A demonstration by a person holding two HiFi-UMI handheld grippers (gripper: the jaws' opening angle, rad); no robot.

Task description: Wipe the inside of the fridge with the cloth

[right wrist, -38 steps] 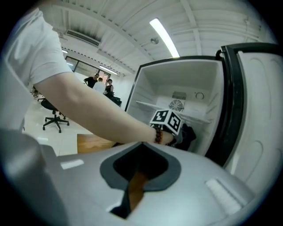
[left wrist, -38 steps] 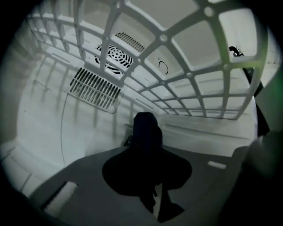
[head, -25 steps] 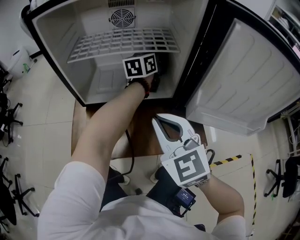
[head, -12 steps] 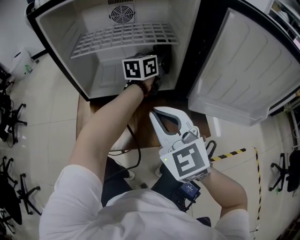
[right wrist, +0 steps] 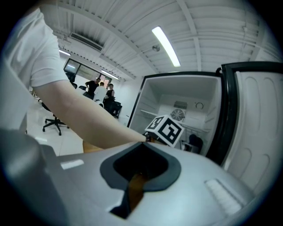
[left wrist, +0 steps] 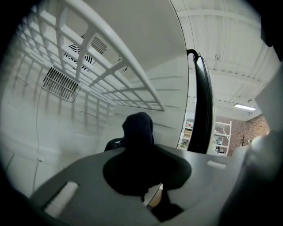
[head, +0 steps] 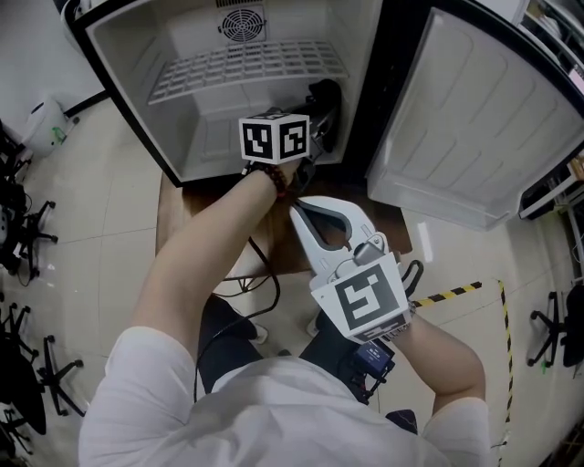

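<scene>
Right, the fridge (head: pixel 137 55) stands wide open at the top of the head view, its door (head: pixel 474 119) swung out to the upper right. The left gripper (head: pixel 319 123) reaches in under the white wire shelf (head: pixel 246 68), marker cube on top, pointing about level. Its jaws are clamped on the dark cloth (head: pixel 325 98), and the left gripper view confirms it: the cloth (left wrist: pixel 138 130) bunches up out of the jaw tips, filling the gap between them. The cloth sits low in the right side of the compartment, close by the right-hand inner wall near the door opening; whether it presses on the wall can't be made out. The round fan vent (head: pixel 242 25) shows on the back wall above the shelf. The right gripper (head: pixel 306 214) hangs outside, lower centre of the frame, over the brown wooden stand (head: pixel 182 219), jaws closed together with nothing between them.
</scene>
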